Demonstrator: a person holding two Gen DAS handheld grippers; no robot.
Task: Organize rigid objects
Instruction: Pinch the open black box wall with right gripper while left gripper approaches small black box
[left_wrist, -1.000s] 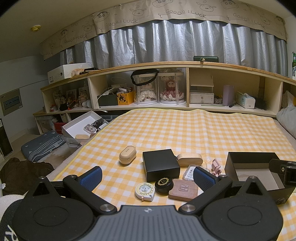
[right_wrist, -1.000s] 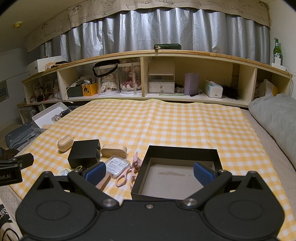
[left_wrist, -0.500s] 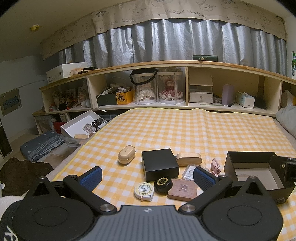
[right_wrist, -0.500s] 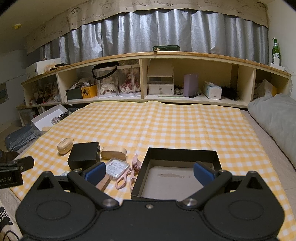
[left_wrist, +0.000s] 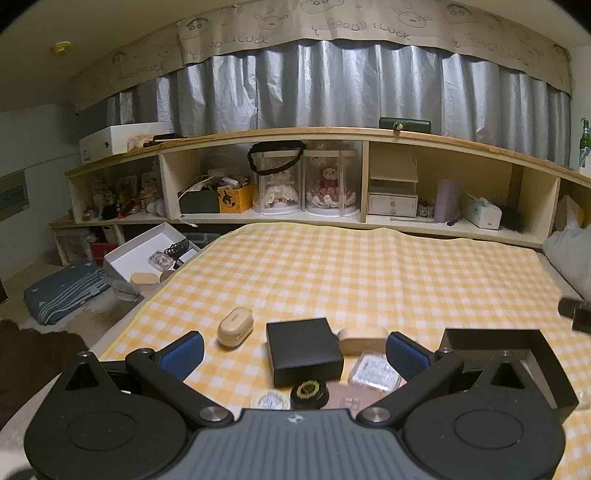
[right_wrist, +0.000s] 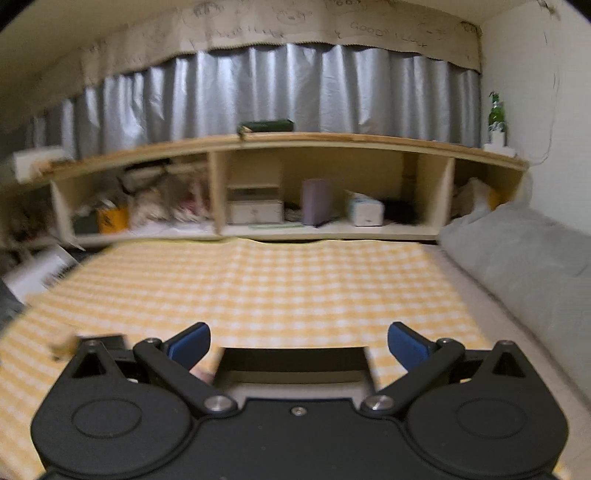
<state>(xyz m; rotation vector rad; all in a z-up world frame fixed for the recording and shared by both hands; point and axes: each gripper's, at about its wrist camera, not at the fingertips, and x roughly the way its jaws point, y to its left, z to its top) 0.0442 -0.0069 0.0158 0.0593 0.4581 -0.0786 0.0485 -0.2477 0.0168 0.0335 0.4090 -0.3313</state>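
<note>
Hovering wide open and empty, the left gripper (left_wrist: 295, 350) points at the small black box (left_wrist: 303, 350), which sits on the checked cloth just left of the open black tray (left_wrist: 493, 338). The right gripper (right_wrist: 299, 341), open and empty too, hangs over that tray (right_wrist: 293, 360).

We record a bed spread with a yellow-and-white checked cloth (left_wrist: 369, 273); on its near part lie a beige oval case (left_wrist: 235, 327), a closed black box (left_wrist: 303, 350), a clear plastic packet (left_wrist: 373, 372), a round black tin (left_wrist: 308, 392), a white tape measure (left_wrist: 270, 399), a pink flat case (left_wrist: 351, 396); to the right, an open black tray (left_wrist: 491, 338); a grey pillow (right_wrist: 524, 258) lies along the right edge.
</note>
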